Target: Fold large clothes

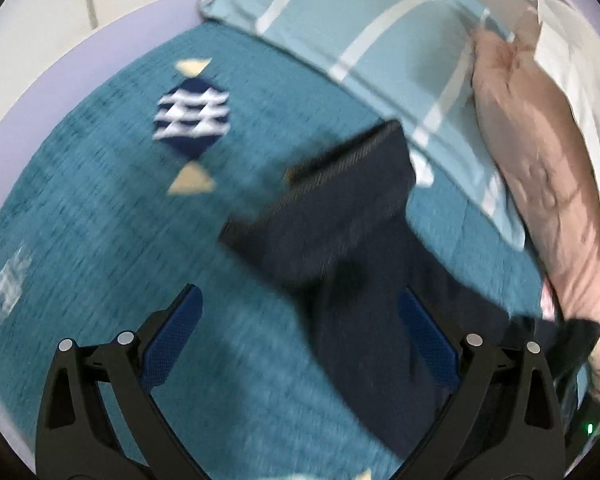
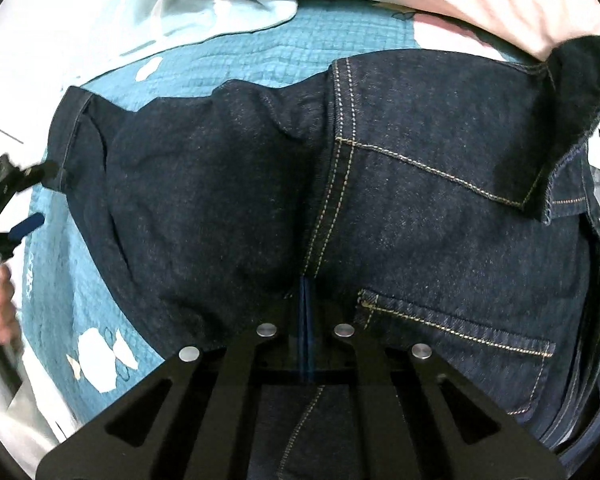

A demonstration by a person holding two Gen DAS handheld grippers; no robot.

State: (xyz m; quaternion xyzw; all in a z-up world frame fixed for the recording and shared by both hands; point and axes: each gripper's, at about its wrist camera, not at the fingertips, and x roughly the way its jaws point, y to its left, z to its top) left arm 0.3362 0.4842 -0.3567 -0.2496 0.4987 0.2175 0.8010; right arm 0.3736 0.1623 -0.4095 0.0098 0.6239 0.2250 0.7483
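Two grippers over dark jeans (image 2: 380, 184) on teal bedspread (image 1: 100, 240) — right gripper (image 2: 306, 304) clamped, seemingly pinching denim; left gripper (image 1: 300, 312) jaws wide, empty.

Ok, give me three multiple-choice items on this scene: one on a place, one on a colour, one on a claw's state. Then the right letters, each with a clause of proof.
1. Where do the jeans lie?
A. on the teal bedspread
B. on a wooden floor
C. in a basket

2. What colour is the jeans' seam stitching?
A. red
B. tan
C. white

3. How does the left claw stand?
A. shut on a pillow
B. shut on a sock
C. open

Key: 1 A, teal quilt shows around the denim; 2 B, tan thread lines the seams and pocket; 3 C, its blue pads stand far apart.
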